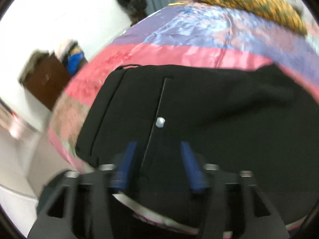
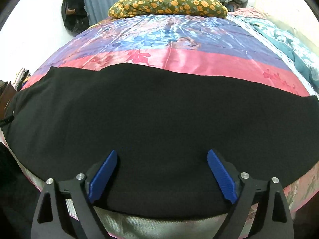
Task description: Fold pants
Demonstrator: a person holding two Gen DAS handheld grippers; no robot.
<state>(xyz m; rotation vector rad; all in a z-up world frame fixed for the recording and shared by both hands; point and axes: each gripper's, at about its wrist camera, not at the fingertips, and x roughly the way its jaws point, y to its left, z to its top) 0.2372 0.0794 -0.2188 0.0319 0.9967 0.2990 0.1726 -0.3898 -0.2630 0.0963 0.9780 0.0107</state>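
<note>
Black pants (image 2: 155,115) lie flat across the near part of a bed, legs running left to right. In the left wrist view the waist end (image 1: 179,107) shows a back pocket slit with a small white button (image 1: 160,122). My left gripper (image 1: 158,147) is open, its blue fingers (image 1: 127,159) hovering over the waist end, holding nothing; this view is blurred. My right gripper (image 2: 162,155) is wide open above the near edge of the pant legs, holding nothing.
The bed has a pink, purple and blue floral cover (image 2: 159,39). A green pillow with orange print (image 2: 169,2) lies at the head. A teal patterned blanket (image 2: 289,43) lies at the right. A brown cabinet (image 1: 45,79) stands left of the bed.
</note>
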